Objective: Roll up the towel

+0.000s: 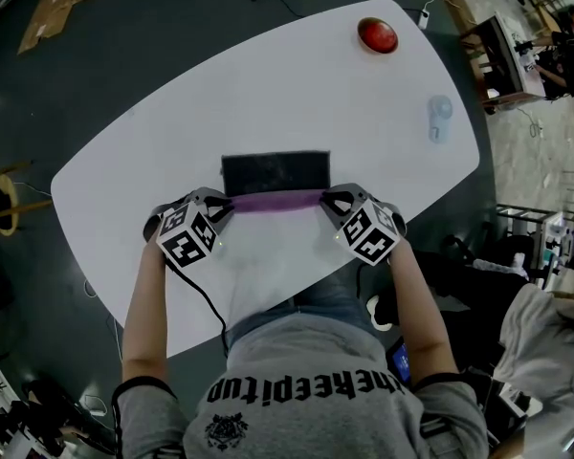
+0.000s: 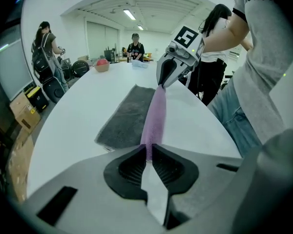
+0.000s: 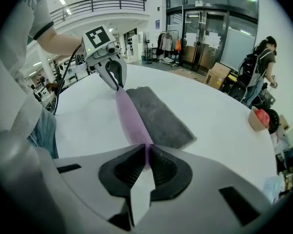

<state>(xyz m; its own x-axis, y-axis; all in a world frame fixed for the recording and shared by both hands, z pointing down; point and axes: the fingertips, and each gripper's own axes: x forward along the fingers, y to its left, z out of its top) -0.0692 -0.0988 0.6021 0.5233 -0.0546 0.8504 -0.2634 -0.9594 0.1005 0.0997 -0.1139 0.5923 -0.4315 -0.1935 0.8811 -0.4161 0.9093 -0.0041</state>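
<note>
Though head view leaves grip unclear, gripper views show left gripper (image 2: 147, 149), right gripper (image 3: 147, 150) fingers clamped on towel (image 2: 126, 117) edge.

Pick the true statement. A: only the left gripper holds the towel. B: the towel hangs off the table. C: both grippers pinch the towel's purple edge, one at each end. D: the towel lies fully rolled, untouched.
C: the left gripper and the right gripper each have their jaws closed on the purple edge of the towel.

Matt cloth on smooth table
Towel (image 1: 273, 172): soft matt cloth w/ fine nap. Table (image 1: 297, 84): smooth white, faint sheen. Fingers (image 2: 129, 167): matt black ribbed pads, set in smooth grey plastic.
</note>
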